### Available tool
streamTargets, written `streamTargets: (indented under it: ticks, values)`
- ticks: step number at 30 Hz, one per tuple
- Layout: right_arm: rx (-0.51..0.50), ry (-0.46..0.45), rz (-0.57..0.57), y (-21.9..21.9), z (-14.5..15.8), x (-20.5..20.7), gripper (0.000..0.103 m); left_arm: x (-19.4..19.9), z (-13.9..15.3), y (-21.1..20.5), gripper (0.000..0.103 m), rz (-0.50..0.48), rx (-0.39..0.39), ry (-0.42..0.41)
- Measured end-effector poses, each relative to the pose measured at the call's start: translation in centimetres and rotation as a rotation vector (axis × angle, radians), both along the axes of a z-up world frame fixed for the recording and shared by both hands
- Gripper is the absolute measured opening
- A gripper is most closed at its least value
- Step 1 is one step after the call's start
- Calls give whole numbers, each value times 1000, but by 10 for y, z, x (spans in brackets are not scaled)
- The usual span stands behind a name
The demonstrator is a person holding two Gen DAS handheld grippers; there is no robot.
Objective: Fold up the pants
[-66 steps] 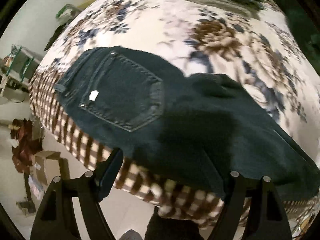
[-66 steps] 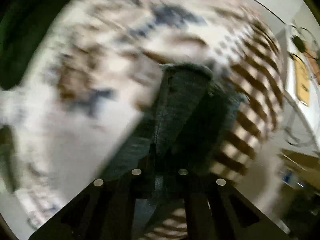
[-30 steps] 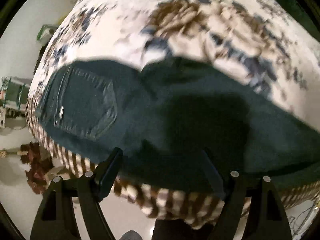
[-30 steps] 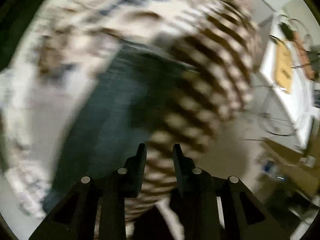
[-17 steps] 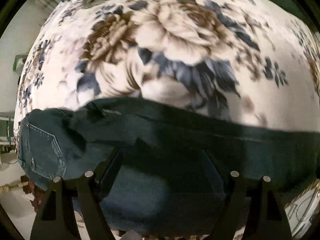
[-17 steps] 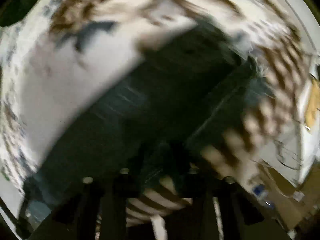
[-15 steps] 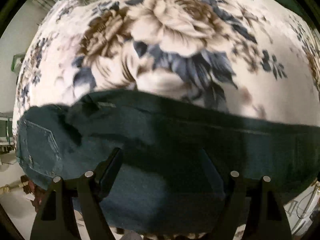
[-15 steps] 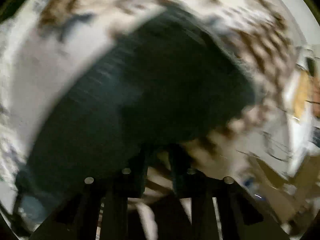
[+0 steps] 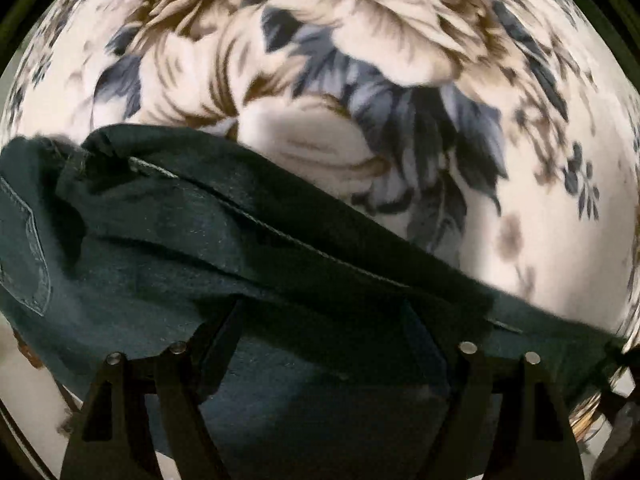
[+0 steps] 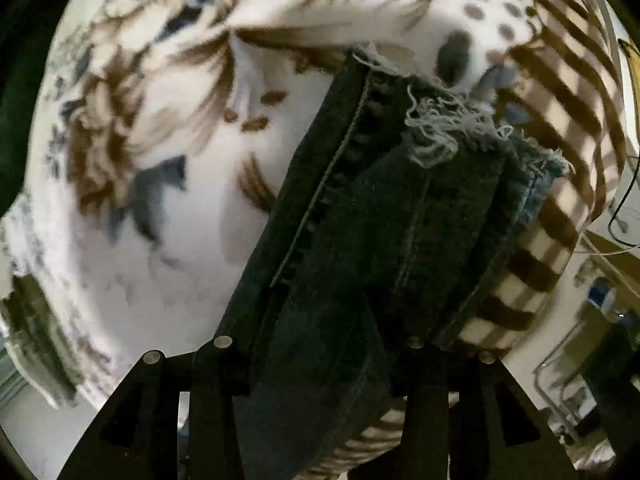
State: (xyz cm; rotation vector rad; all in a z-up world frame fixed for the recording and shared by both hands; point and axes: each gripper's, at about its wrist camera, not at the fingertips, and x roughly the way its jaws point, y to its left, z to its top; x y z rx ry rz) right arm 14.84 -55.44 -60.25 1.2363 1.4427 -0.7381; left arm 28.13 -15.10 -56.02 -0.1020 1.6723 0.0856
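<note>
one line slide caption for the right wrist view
Right gripper straddling dark jeans, frayed hem ahead, on a floral blanket.

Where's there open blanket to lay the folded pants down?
Free: the floral blanket beyond the pants' far seam in the left view, and left of the legs in the right view. Crowded: the near edge, where denim hangs over, and the striped border beside the frayed hems.

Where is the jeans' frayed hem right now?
In the right wrist view, the frayed hem lies upper centre-right on the floral blanket, beside its brown-striped border.
</note>
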Motion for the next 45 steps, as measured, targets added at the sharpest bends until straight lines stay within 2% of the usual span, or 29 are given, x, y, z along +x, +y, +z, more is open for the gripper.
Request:
streamTargets:
  ticks: [1,2,3,4,6,7,14,18,20,21,22,23,24,25,26,27,28,30,34,36,38,39,42,45]
  values:
    - [-14,10,-8,2,3,0,37,-1,2,3,37,6,-2,-13]
    - [-46,28,-13,5,8,0,28,-2,4,5,25,4,14,-24]
    - [-56,13,-6,5,10,1,12,-4,8,5,7,-2,33,-40]
    - [-68,24,16,9,14,4,10,-4,13,8,3,-3,29,-61]
    - [-108,19,44,16,29,9,6,-3,21,15,2,-18,2,-92]
    - [-121,14,53,28,35,27,4,-4,24,18,1,-19,-5,-100]
    - [-172,-116,59,43,95,29,3,15,61,30,0,-19,-36,-229]
    - [-189,-141,54,32,92,27,2,27,60,30,0,-32,-14,-238]
    - [-212,-135,70,22,78,29,3,18,64,6,2,-37,10,-237]
    - [-171,-137,83,23,75,32,4,14,65,-1,2,-51,20,-232]
    - [-133,-134,85,12,52,32,5,9,66,-7,2,-69,26,-231]
    - [-92,-127,85,7,46,29,8,7,66,-14,2,-85,33,-234]
    - [-95,-127,94,6,53,21,20,0,65,-17,4,-107,55,-231]
    - [-124,-129,100,8,56,14,35,-2,62,-23,10,-122,69,-228]
    - [-173,-126,112,9,64,7,41,-4,58,-28,16,-140,83,-224]
    - [-226,-109,141,9,71,4,45,-11,54,-32,36,-159,101,-217]
    - [-247,-99,169,10,71,2,45,-19,49,-36,56,-175,109,-214]
    - [-238,-89,201,13,64,2,46,-32,43,-40,67,-194,127,-197]
    - [-226,-93,238,28,41,20,53,-55,35,-47,67,-221,162,-172]
    - [-277,-37,328,41,28,32,53,-64,33,-49,67,-247,182,-172]
    - [-339,19,377,48,23,29,37,-70,31,-51,67,-264,193,-169]
    - [-365,17,361,45,25,16,32,-73,30,-51,67,-273,194,-166]
    - [-383,30,238,27,31,-40,32,-79,28,-53,67,-291,202,-159]
    - [-352,99,151,7,27,-93,32,-80,27,-55,68,-310,210,-154]
